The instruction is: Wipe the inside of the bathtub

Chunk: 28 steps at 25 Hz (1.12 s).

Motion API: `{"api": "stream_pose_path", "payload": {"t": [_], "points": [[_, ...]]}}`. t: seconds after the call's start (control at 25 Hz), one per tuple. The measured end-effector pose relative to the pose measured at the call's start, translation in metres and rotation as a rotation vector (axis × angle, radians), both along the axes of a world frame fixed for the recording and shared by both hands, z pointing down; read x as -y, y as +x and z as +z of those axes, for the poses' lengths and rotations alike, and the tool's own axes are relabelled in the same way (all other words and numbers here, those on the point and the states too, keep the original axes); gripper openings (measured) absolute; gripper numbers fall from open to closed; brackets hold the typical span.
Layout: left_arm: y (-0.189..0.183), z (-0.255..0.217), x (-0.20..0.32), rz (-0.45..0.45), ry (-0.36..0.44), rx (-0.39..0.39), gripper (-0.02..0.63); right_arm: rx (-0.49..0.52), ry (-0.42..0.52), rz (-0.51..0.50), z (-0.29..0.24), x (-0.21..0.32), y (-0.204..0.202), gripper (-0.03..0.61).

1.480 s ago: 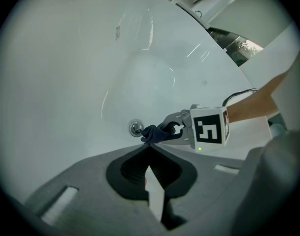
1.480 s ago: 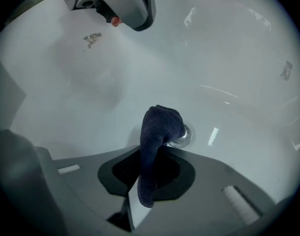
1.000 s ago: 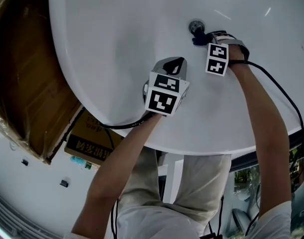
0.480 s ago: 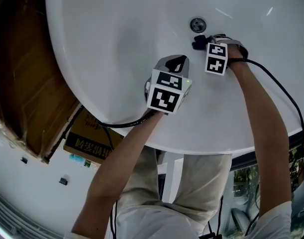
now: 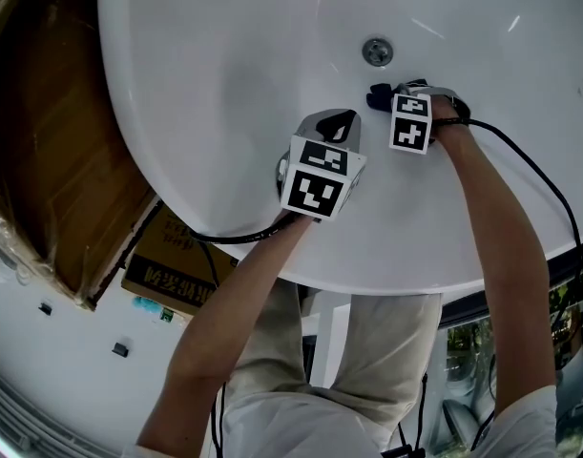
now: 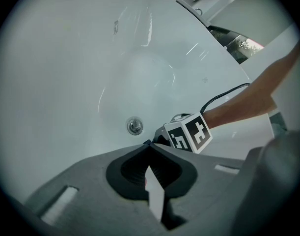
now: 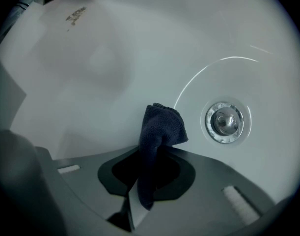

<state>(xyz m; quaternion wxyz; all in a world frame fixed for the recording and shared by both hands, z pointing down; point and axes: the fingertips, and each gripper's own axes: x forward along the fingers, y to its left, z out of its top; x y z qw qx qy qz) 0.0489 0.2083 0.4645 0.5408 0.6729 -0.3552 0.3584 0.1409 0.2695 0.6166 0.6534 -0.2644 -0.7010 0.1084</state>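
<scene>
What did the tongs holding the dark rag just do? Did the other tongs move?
The right tongs slid the dark blue folded cloth back from the round metal drain, toward the person, uncovering the drain. They still grip the cloth. The left tongs, shut and empty, stayed put over the white bathtub.

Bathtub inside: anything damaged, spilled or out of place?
Only a small patch of dark specks on the tub wall, upper left in the right gripper view; dirt or a mark, can't tell. The drain looks intact; no cracks or spills show.
</scene>
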Motion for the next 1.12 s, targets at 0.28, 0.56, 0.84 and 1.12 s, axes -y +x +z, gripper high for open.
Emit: {"api": "stream_pose_path", "payload": {"t": [0.28,0.56,0.84,1.12], "points": [[0.002,-0.009,0.002,0.013,0.007,-0.009,-0.002,-0.007,-0.036,0.051,-0.018,-0.009,0.004,0.051],[-0.001,-0.012,0.005,-0.002,0.008,-0.003,-0.002,0.001,-0.047,0.061,-0.033,-0.018,0.005,0.049],[-0.002,-0.017,0.007,-0.011,0.010,-0.004,-0.002,-0.003,-0.085,0.111,-0.057,-0.028,0.003,0.048],[0.000,-0.022,0.004,-0.001,0.009,-0.008,-0.002,0.024,-0.117,0.124,-0.080,-0.040,-0.001,0.048]]}}
